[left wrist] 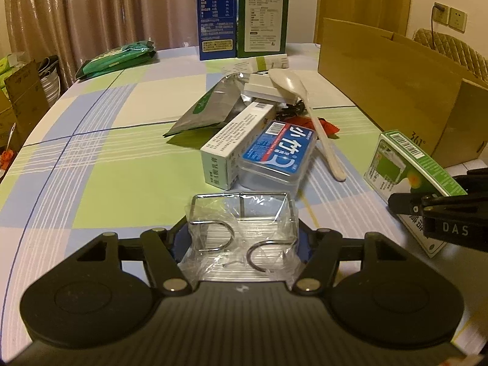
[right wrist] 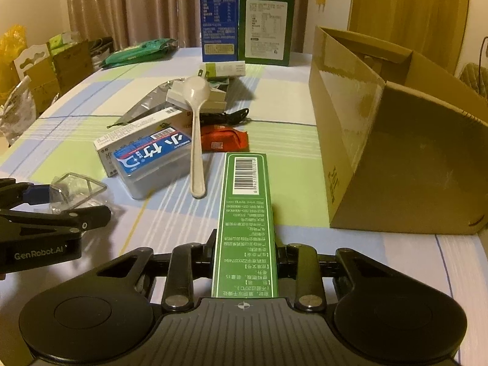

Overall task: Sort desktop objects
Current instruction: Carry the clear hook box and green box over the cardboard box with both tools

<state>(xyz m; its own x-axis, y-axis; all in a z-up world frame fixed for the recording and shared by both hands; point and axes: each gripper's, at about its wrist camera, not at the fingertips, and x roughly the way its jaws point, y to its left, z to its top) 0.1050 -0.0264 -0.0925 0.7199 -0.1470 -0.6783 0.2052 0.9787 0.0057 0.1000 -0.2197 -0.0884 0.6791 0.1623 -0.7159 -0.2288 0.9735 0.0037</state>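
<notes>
- My left gripper (left wrist: 242,241) is clamped on a clear plastic-wrapped packet of bent metal wire hooks (left wrist: 242,231); its jaws press the packet from both sides, and I hold it just above the checked green-blue-white tablecloth (left wrist: 91,158).
- My right gripper (right wrist: 244,262) is closed on a long green cardboard box with a barcode (right wrist: 244,222), which sticks straight out ahead between the jaws – from the left wrist camera the same box (left wrist: 408,164) shows at the right edge, tilted.
- The big brown cardboard carton (right wrist: 396,140) lies on its side at my right, its mouth facing the table's middle. Its inside is in shadow (I cannot tell what it holds).
- In the middle pile, a clear plastic case with a blue and red label (left wrist: 274,158) lies touching a long white carton with printed text (left wrist: 235,143); the case's contents I cannot make out.
- A cream plastic spoon (right wrist: 196,140) rests across the case – bowl on a flat white box (right wrist: 195,96), handle end on the cloth.
- Behind them lie a silver foil pouch (left wrist: 210,103) and an orange-red wrapper (right wrist: 224,140).
- At the far edge, a tall blue carton (left wrist: 216,15) and a green carton (left wrist: 262,19) stand upright side by side.
</notes>
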